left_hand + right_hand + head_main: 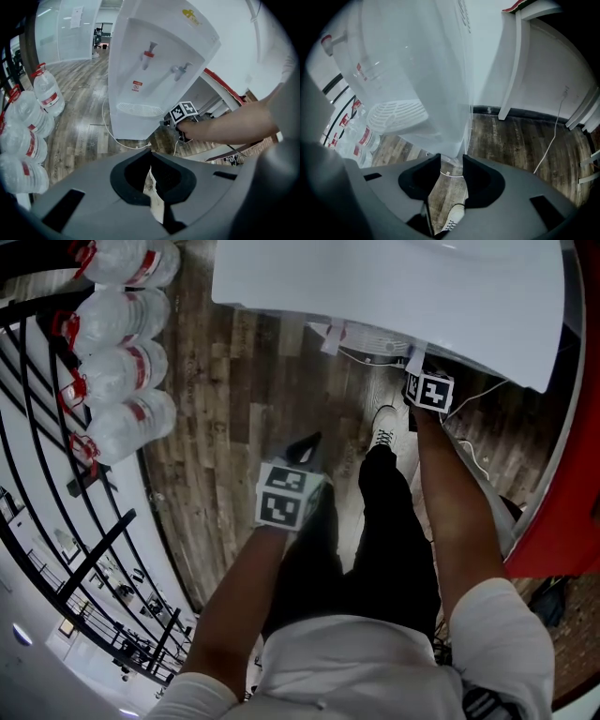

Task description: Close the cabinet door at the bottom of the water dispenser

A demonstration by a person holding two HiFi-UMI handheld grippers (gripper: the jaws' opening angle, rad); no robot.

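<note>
Cabinet door (132, 127) is the low front part of the white water dispenser (159, 51), down by the wood floor (79, 140). The right gripper (449, 161) is spread wide and empty, close to the dispenser's bottom corner. The left gripper (150, 152) is pinched closed with nothing in it, farther back.

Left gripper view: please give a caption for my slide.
White plastic water dispenser on a wooden floor, the right gripper near its base, clear bottles at left.
</note>
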